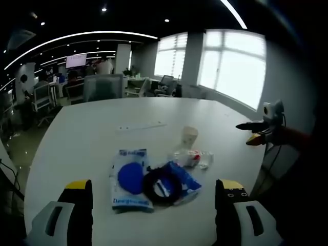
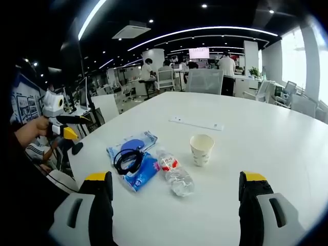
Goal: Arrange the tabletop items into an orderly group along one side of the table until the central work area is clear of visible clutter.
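Jaws of both grippers stand spread wide, yellow-tipped, holding nothing, above the near edge of the smooth white worktop [image 2: 266,138]. Left gripper [image 1: 154,197]; right gripper [image 2: 175,192]. Just beyond them the clutter lies bunched: two glossy blue-and-white packets [image 2: 134,159], their print too blurred to read, with a coiled black cable [image 2: 128,158] on top. Touching them lies a clear, ribbed plastic bottle [image 2: 174,174] with a red label. Beside it a tapered paper cup [image 2: 201,148] stands upright. Farther off lies a flat white strip [image 2: 197,123].

Cable coil [image 2: 128,156] atop packet [image 2: 134,160]
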Action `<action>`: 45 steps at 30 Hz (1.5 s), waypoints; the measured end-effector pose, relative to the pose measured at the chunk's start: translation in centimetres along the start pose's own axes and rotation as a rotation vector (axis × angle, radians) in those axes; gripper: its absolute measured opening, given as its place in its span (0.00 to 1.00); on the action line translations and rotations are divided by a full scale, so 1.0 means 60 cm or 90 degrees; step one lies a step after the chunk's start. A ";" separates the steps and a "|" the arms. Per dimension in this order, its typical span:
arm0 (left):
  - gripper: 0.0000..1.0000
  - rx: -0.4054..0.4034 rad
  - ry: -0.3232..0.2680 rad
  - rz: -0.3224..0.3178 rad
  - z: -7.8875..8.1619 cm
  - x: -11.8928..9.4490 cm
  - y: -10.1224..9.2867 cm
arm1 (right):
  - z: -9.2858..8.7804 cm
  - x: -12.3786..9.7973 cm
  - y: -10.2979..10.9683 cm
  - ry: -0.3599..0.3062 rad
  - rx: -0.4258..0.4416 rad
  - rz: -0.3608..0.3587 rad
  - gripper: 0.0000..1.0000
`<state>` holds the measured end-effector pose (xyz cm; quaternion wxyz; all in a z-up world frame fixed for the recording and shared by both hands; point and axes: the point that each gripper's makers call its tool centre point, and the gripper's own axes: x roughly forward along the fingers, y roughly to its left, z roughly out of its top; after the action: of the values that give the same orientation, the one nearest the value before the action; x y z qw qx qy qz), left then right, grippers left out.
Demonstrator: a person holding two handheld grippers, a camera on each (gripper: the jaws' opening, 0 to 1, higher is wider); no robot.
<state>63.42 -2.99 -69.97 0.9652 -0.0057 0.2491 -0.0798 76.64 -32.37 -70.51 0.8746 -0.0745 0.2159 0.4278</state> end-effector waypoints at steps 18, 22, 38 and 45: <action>0.97 -0.029 0.015 -0.025 0.006 -0.006 -0.028 | 0.011 -0.022 0.007 -0.002 0.043 0.002 1.00; 0.97 -0.027 0.016 -0.025 0.004 0.002 -0.015 | 0.008 -0.017 0.018 0.005 0.041 0.003 1.00; 0.94 -0.041 0.013 -0.009 -0.006 -0.006 -0.006 | 0.009 -0.011 0.021 0.017 0.023 0.012 1.00; 0.94 -0.047 0.014 0.000 -0.006 -0.004 -0.007 | 0.004 -0.012 0.020 0.026 0.026 0.009 1.00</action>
<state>62.96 -3.35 -70.13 0.9615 -0.0407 0.2623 -0.0706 75.41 -32.07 -69.94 0.8681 -0.0637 0.2429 0.4281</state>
